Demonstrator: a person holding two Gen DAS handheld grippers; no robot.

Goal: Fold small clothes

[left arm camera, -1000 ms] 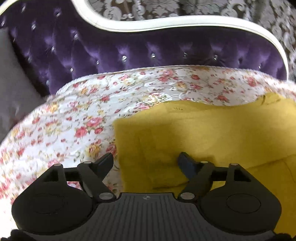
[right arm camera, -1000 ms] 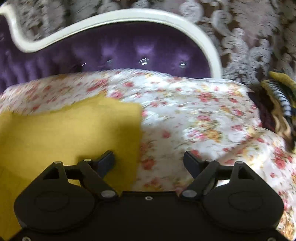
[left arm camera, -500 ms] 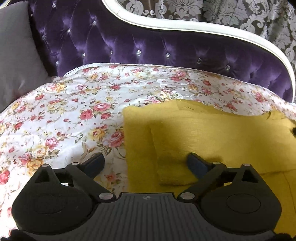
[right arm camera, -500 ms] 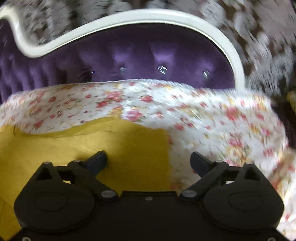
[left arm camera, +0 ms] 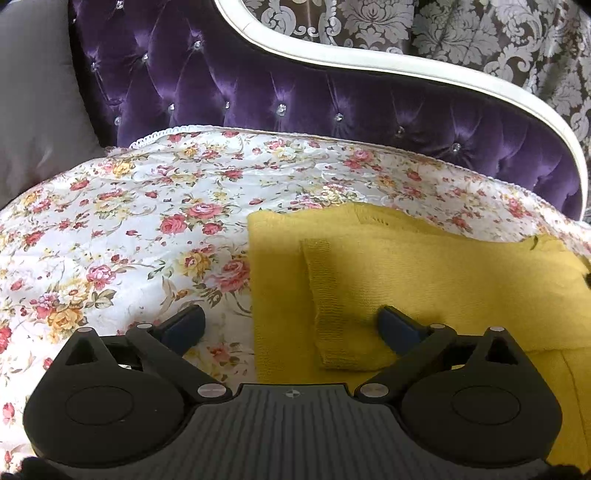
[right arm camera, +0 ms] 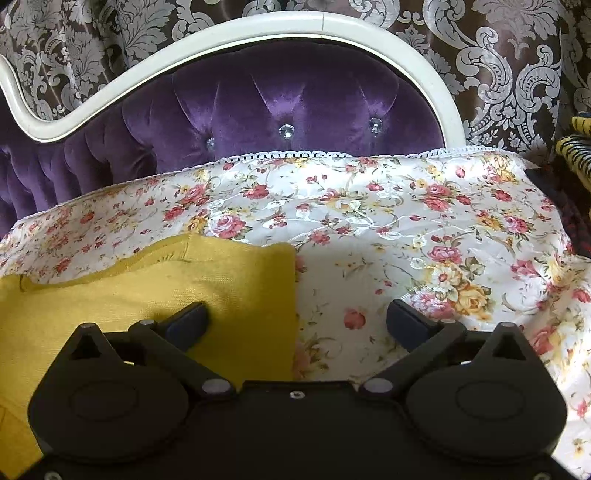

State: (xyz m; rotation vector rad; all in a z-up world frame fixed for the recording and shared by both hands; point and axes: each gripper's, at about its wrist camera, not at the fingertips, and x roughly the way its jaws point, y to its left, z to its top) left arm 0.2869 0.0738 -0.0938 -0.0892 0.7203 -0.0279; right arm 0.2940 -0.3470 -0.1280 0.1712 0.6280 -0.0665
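A mustard-yellow knit garment [left arm camera: 424,280] lies flat on the floral bedspread [left arm camera: 129,229], with a sleeve [left arm camera: 332,302] folded across its left part. My left gripper [left arm camera: 291,325] is open and empty, straddling the garment's left edge, its right finger over the sleeve. In the right wrist view the garment's right part [right arm camera: 184,291] lies at the lower left. My right gripper [right arm camera: 299,321] is open and empty, straddling the garment's right edge, its left finger over the cloth.
A purple tufted headboard [left arm camera: 295,99] with a white frame [right arm camera: 258,29] stands behind the bedspread [right arm camera: 424,236]. A grey cushion [left arm camera: 33,96] is at far left. Yellow-and-black striped fabric [right arm camera: 576,144] lies at the far right. Damask curtain [right arm camera: 517,66] hangs behind.
Both grippers have pulled back and risen from the garment, so more of the headboard and bedspread shows. Both stayed open. The garment has not moved.
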